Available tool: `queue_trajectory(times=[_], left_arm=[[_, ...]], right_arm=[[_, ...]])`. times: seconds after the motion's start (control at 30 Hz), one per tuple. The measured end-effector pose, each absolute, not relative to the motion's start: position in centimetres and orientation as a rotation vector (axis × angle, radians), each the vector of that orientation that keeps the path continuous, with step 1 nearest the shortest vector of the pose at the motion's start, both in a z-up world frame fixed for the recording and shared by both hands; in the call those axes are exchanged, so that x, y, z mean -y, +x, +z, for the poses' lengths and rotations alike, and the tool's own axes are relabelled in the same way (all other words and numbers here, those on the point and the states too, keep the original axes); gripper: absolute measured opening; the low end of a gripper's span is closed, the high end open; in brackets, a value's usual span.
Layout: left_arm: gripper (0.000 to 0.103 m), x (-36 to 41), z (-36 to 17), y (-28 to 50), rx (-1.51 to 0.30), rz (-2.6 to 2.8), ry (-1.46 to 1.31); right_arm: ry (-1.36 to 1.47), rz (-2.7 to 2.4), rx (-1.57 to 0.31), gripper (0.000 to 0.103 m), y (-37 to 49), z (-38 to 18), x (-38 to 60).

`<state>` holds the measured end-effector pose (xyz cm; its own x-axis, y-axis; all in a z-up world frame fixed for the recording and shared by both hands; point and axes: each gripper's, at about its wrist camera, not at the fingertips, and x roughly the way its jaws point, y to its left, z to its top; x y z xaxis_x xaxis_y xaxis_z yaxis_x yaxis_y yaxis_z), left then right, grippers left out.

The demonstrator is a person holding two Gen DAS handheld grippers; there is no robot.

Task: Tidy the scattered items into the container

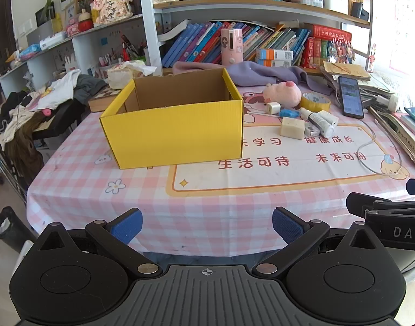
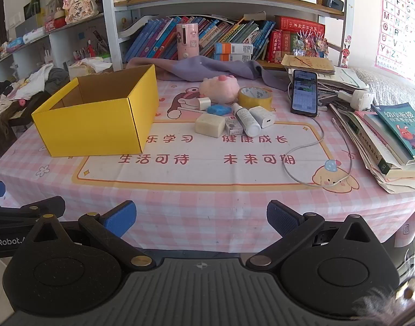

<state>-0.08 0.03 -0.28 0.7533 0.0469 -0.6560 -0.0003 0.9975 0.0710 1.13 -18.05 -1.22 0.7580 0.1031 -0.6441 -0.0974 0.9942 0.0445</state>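
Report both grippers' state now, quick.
Left gripper: open wide, holding nothing, above the near edge of the table.
Right gripper: open wide, holding nothing, also at the near edge.

Probably child's study: bookshelves (image 2: pixel 207 35), alphabet chart (image 2: pixel 397 21)
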Motion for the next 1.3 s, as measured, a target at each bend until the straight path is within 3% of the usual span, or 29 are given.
queue_trajectory(times=[1.3], left_arm=[[0.103, -0.1, -0.8, -0.3, -0.749, 0.021, 0.044]], right_arm=[[0.008, 0.116, -0.704, 0.103, 1.1, -1.1, 18.4]])
